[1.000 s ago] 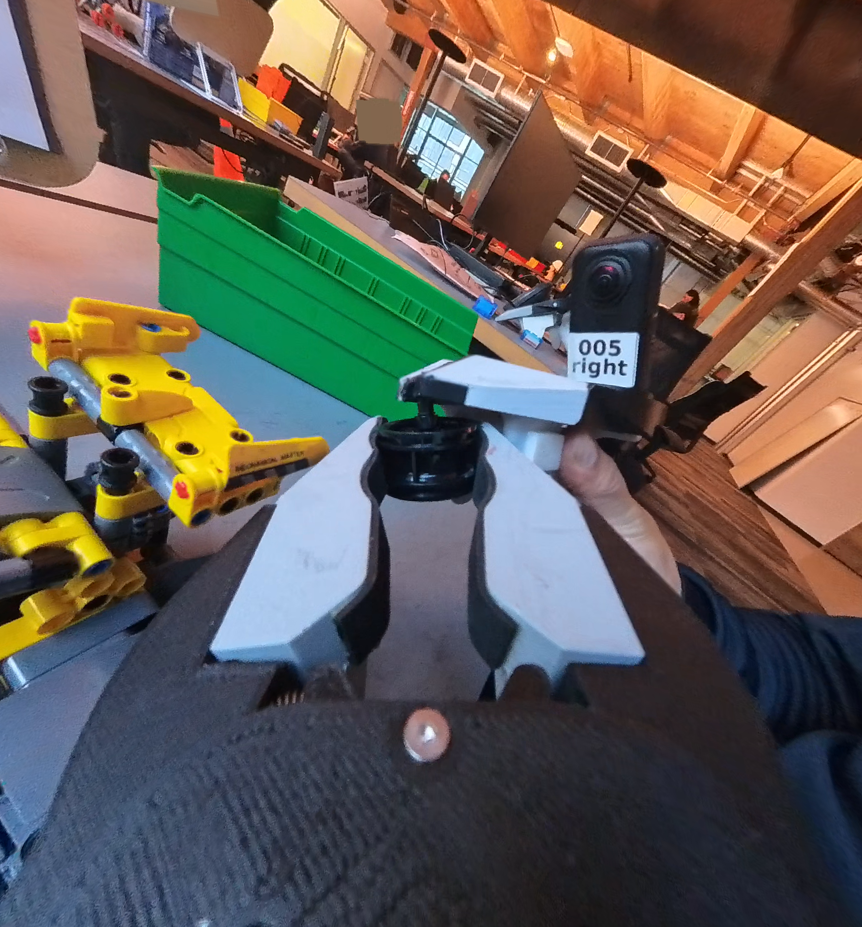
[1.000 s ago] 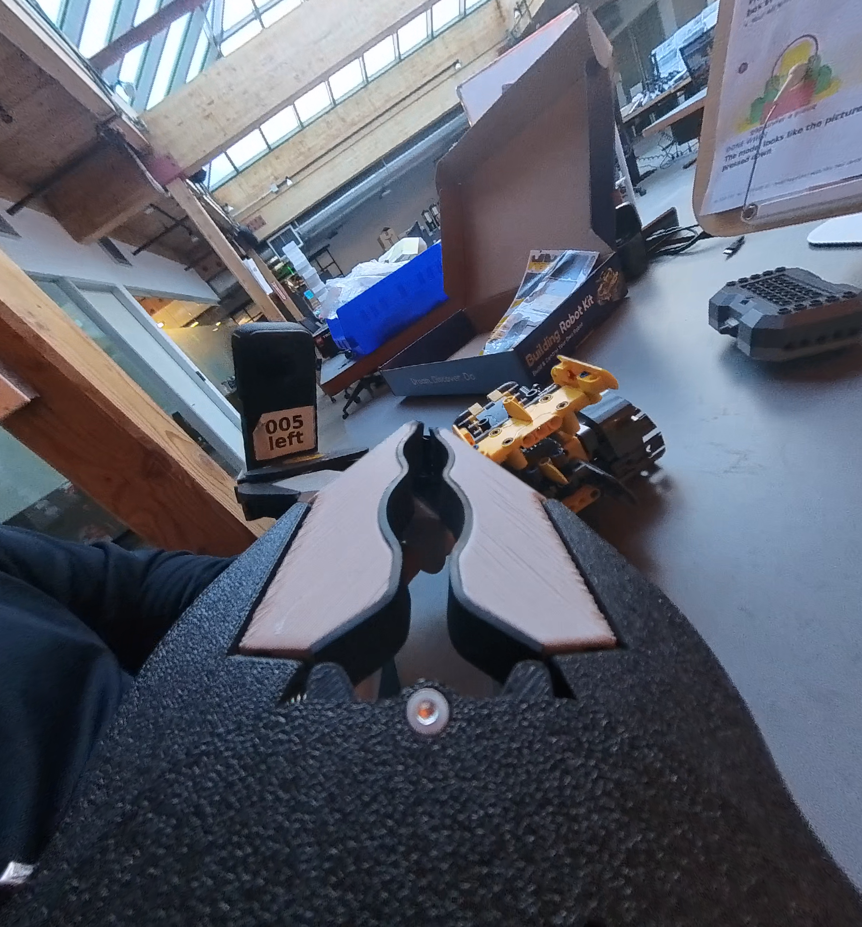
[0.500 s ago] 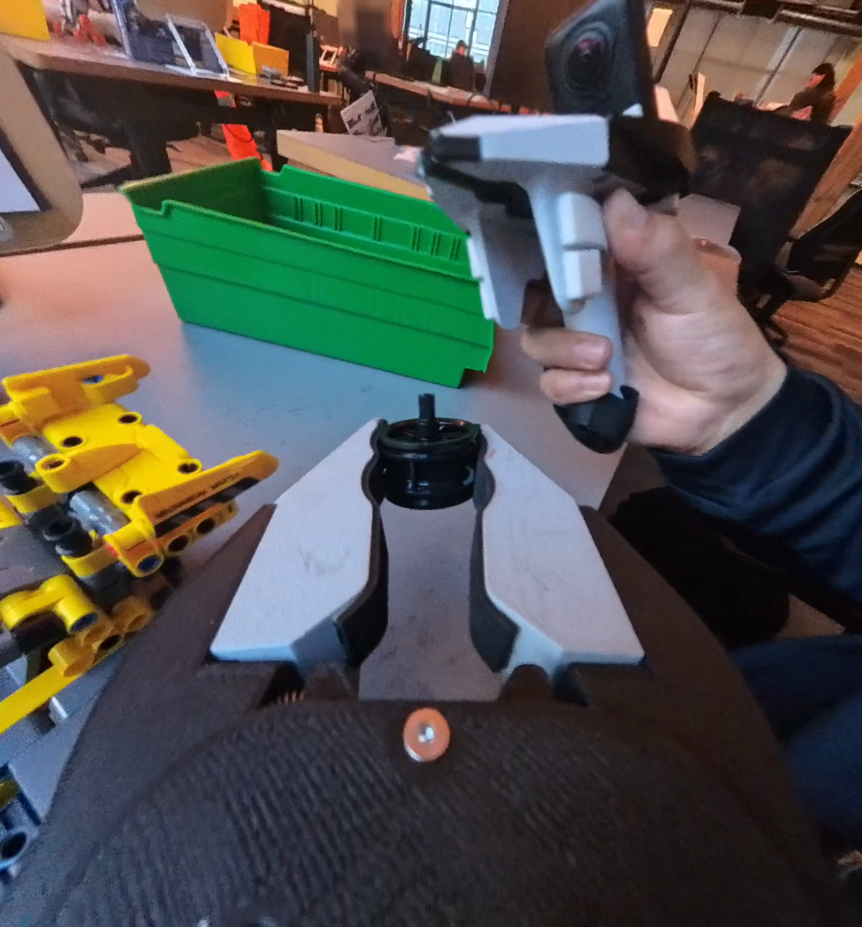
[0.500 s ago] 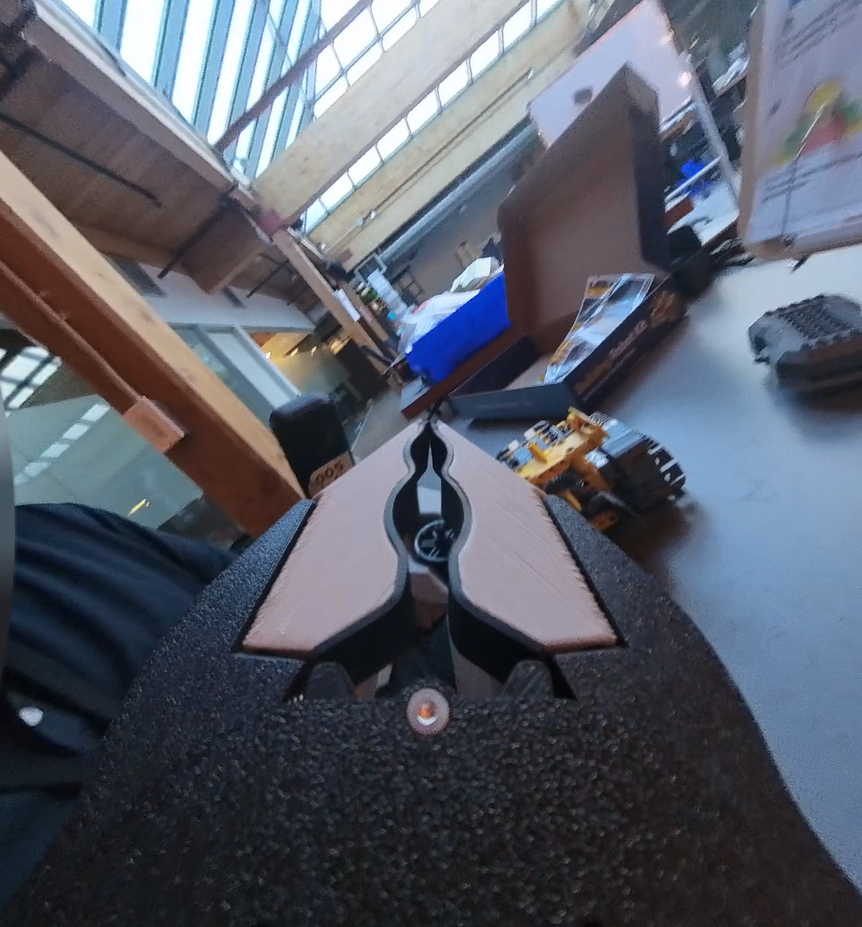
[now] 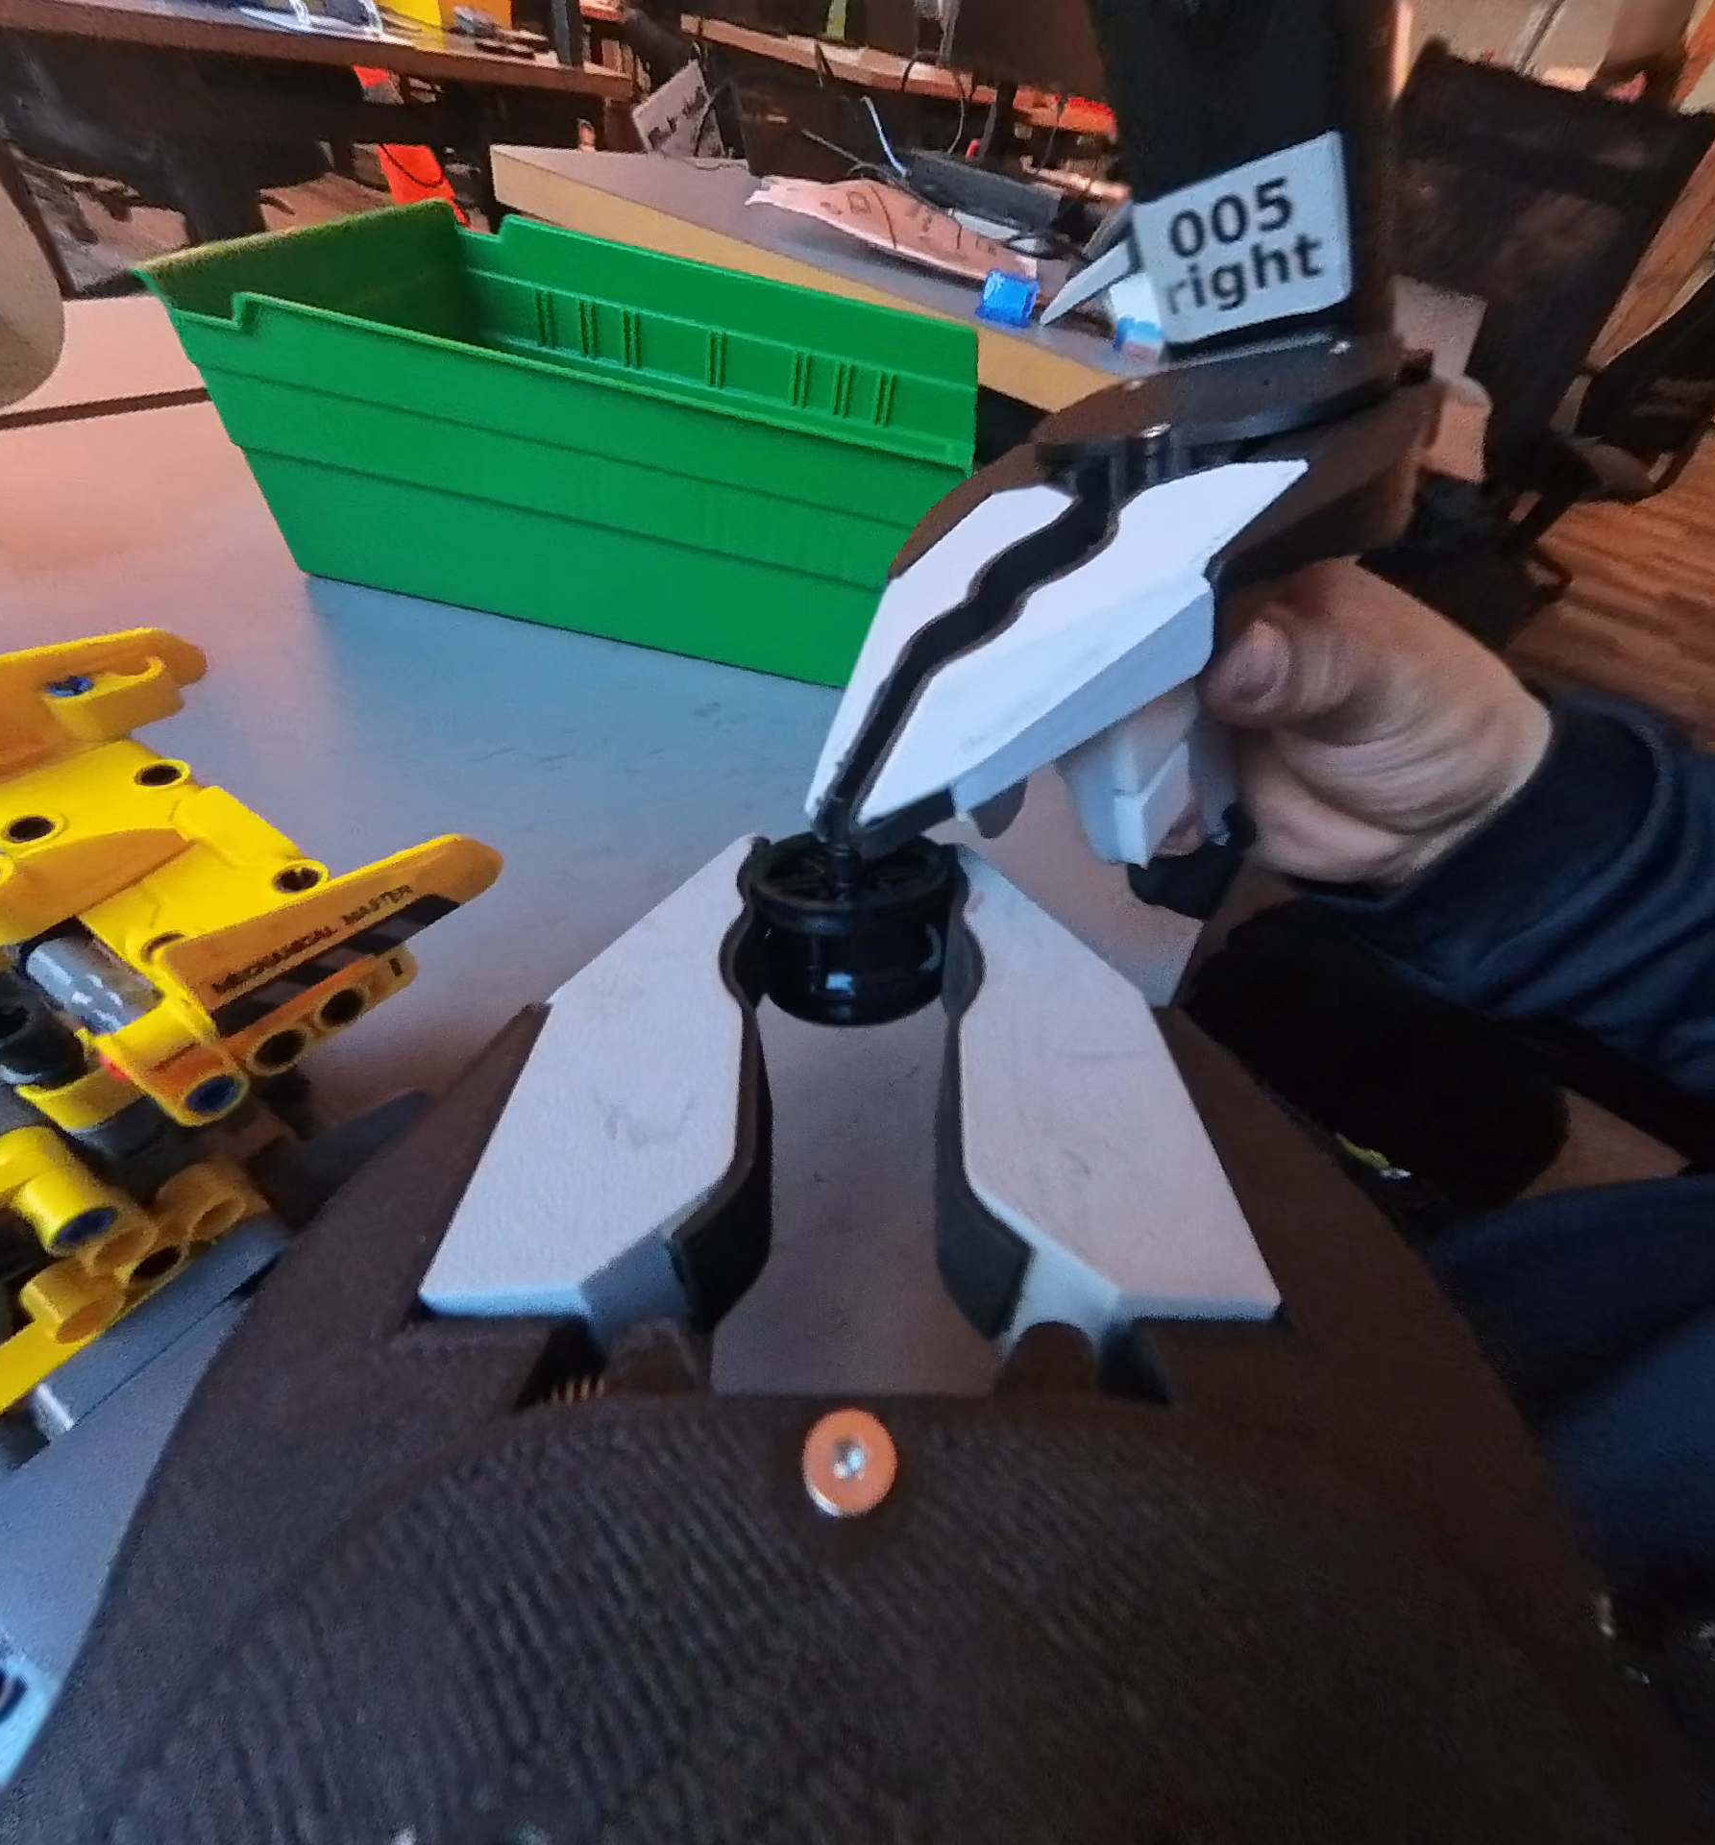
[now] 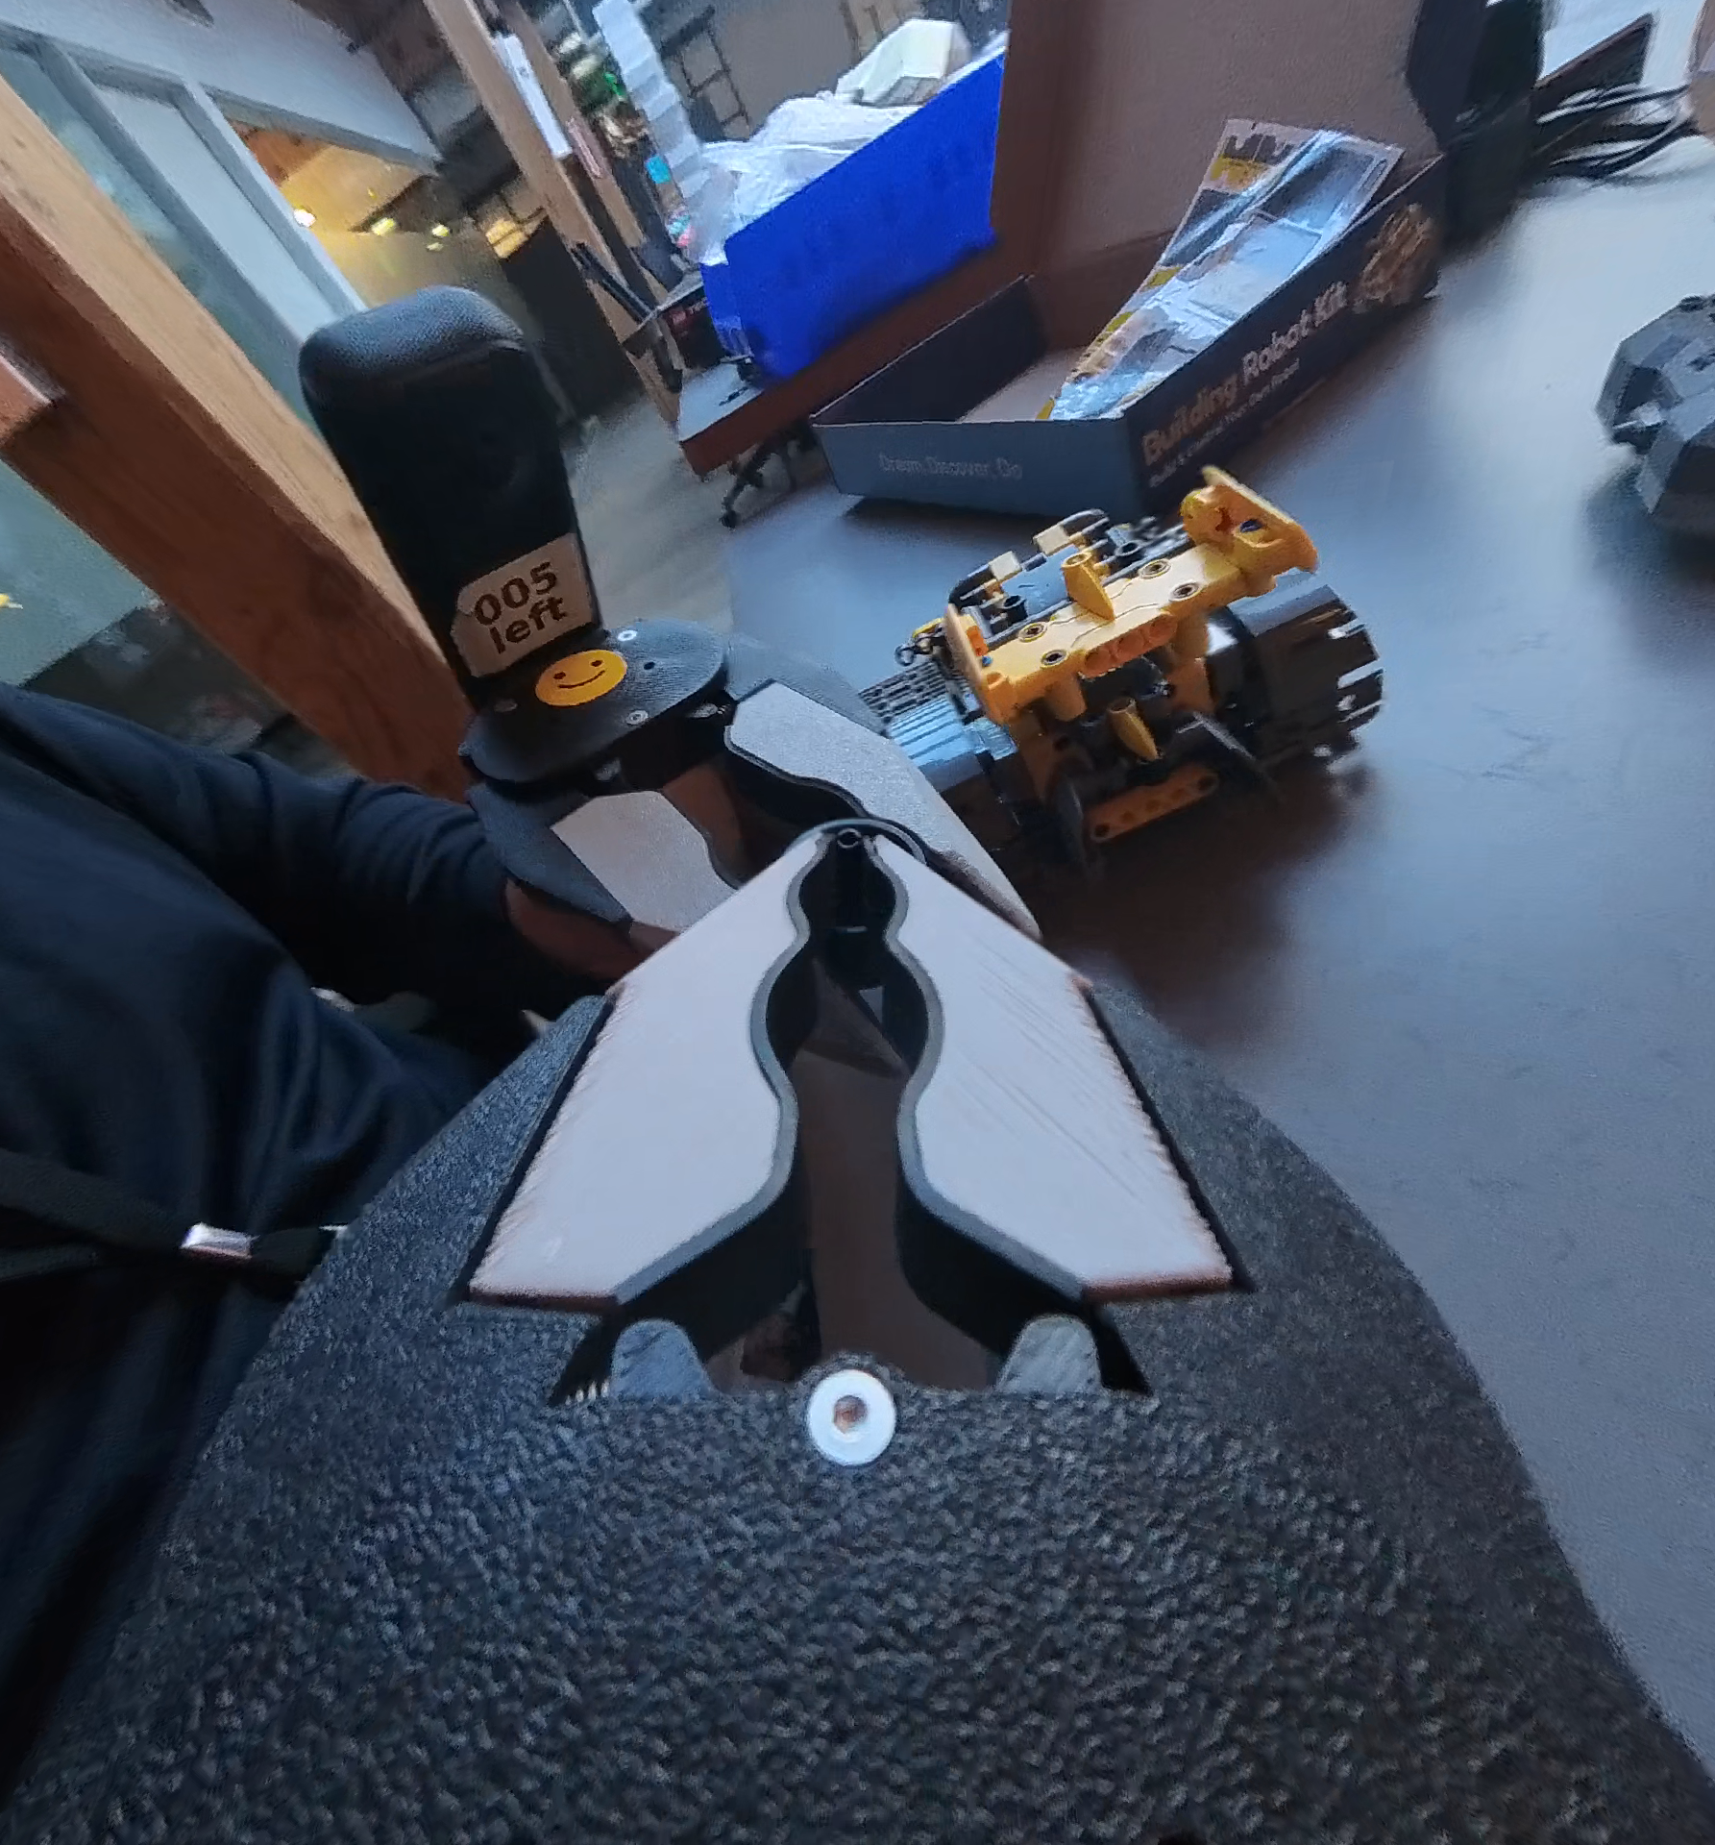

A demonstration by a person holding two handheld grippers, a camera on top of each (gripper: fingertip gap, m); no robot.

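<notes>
My left gripper (image 5: 848, 899) is shut on a small black wheel hub (image 5: 848, 948), held at its fingertips above the grey table (image 5: 554, 739). A thin black pin (image 6: 847, 899) sticks out of the hub's centre. My right gripper (image 5: 836, 831) comes down from the upper right, and its tips are shut on that pin. In the right wrist view my right gripper (image 6: 845, 847) is closed with the pin between its tips. The left gripper's fingers (image 6: 813, 749) lie just beyond them. A person's hand (image 5: 1362, 739) holds the right gripper's handle.
A yellow and grey brick vehicle (image 5: 134, 899) lies left of my left gripper; it also shows in the right wrist view (image 6: 1133, 659). A green bin (image 5: 584, 479) stands behind it. An open kit box (image 6: 1133, 439) and a dark grey block (image 6: 1711, 419) sit farther off. The grippers are tip to tip, or close to it.
The right gripper rose above the hub, then tilted down and closed its tips on the pin. The left gripper kept hold of the hub and tipped toward the table.
</notes>
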